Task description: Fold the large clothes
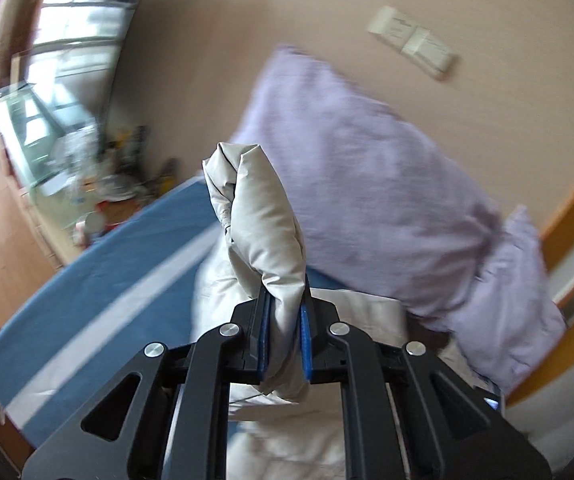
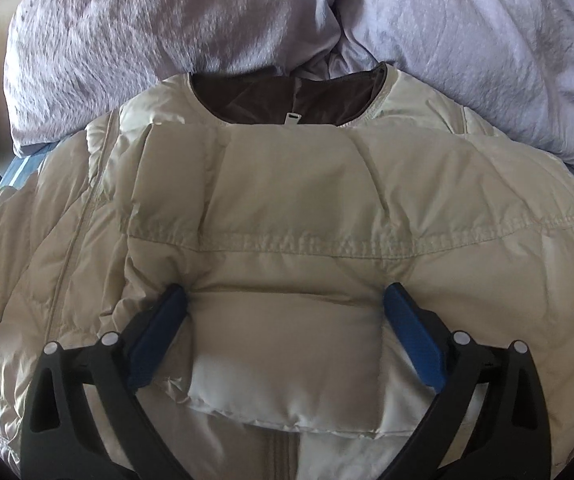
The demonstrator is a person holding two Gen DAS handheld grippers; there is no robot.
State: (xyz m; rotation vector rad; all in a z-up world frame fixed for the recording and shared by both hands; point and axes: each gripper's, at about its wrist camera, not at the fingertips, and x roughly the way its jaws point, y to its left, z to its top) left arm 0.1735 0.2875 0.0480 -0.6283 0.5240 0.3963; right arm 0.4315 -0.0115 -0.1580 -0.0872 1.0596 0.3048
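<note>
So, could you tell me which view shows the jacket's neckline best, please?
The right wrist view: the jacket lies spread out, its brown-lined neckline facing the camera. The left wrist view shows only a bunched fold in its jaws.

Left view: bedside clutter (image 1: 123,184) blurring beyond ID; pillow (image 1: 367,184) smearing. Right view: jacket (image 2: 287,208) hem running off bottom edge, under the frame.

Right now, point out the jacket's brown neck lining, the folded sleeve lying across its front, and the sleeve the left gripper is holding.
brown neck lining (image 2: 255,104): right wrist view, inside the collar.
folded sleeve (image 2: 287,208): right wrist view, mid panel.
held sleeve (image 1: 263,232): left wrist view, the bunched part above the pads.
</note>
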